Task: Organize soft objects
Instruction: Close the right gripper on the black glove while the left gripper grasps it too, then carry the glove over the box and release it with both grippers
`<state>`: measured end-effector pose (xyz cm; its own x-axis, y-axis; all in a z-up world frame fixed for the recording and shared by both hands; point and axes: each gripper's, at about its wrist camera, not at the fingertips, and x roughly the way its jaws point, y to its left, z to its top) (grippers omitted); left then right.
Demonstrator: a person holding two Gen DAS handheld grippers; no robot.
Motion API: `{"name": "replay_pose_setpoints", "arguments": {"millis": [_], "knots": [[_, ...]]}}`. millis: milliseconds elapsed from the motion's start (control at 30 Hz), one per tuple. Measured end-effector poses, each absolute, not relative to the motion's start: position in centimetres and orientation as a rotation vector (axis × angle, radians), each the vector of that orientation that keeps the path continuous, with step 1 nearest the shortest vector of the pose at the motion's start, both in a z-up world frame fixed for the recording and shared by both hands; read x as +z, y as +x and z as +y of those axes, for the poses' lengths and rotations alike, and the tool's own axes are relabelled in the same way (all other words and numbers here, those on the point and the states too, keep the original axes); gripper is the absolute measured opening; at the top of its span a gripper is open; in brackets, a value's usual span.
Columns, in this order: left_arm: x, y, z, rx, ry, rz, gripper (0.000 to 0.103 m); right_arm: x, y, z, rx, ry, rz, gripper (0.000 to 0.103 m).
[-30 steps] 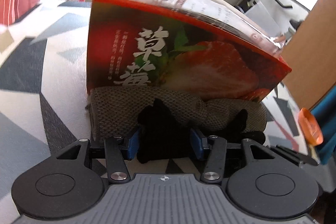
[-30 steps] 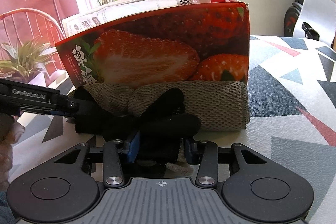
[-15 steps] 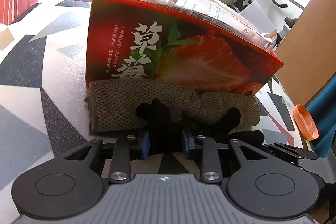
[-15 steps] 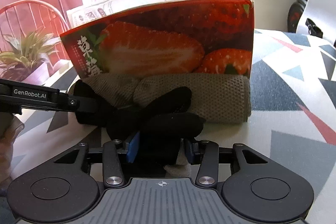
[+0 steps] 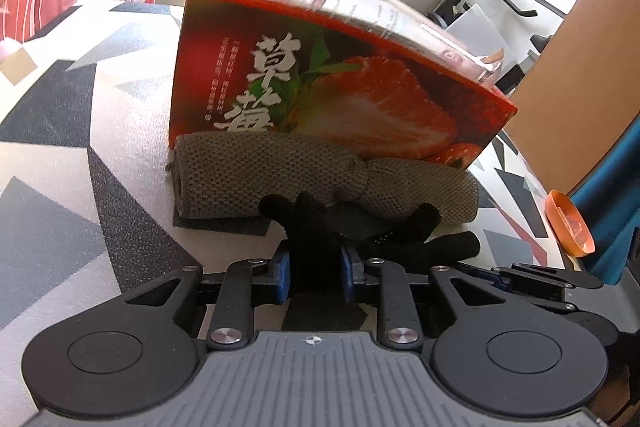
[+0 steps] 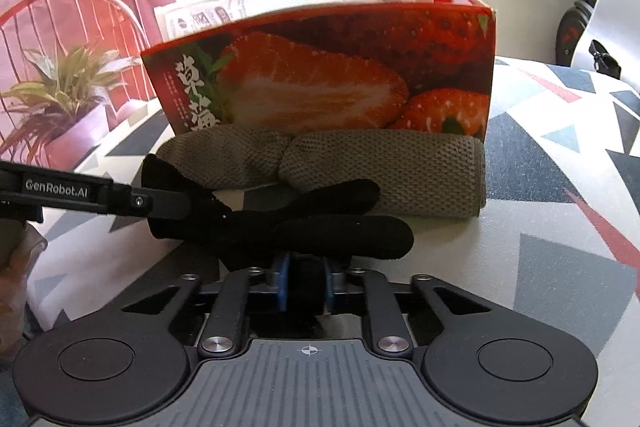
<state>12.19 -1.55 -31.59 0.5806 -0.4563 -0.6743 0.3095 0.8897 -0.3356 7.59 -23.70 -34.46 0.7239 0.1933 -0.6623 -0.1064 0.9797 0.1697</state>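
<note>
Both grippers, left gripper (image 5: 314, 269) and right gripper (image 6: 306, 281), are closing on the black glove (image 6: 280, 223) before the strawberry box (image 6: 332, 79); lift evenly.

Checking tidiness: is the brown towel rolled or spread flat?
Rolled. The brown towel lies as a thick tube against the strawberry box, its curled end showing.

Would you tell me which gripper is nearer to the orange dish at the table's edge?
Right. The right gripper grips the black glove on the side toward the orange dish; the left gripper grips its far end.
</note>
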Motion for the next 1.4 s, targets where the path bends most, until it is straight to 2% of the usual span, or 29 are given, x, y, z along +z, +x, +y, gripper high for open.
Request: {"name": "replay_pose_setpoints", "arguments": {"millis": [100,533,733,900,1033,1400], "knots": [[-30.2,11.8,-1.5,-0.454,-0.179,0.795,0.025,-33.4,7.2,-23.8,0.175,0.131,0.709,0.007],[-19.6,11.3,-1.0,-0.522,-0.148,0.505,0.025,-23.4,7.2,-24.3,0.223,0.097,0.436,0.007],[-16.3,14.0,-2.5,-0.52,-0.14,0.45,0.025,-19.1,10.3,-24.5,0.24,0.042,0.369,0.007],[-15.1,18.4,-3.9,-0.479,-0.063,0.478,0.025,-16.8,16.2,-24.3,0.239,-0.053,0.387,0.007],[-15.6,22.5,-3.8,-0.41,-0.138,0.547,0.025,-16.7,21.3,-23.8,0.217,-0.105,0.445,0.007],[-20.6,27.4,-5.8,-0.389,-0.124,0.746,0.025,-22.9,27.3,-24.2,0.134,-0.096,0.613,0.007]]}}
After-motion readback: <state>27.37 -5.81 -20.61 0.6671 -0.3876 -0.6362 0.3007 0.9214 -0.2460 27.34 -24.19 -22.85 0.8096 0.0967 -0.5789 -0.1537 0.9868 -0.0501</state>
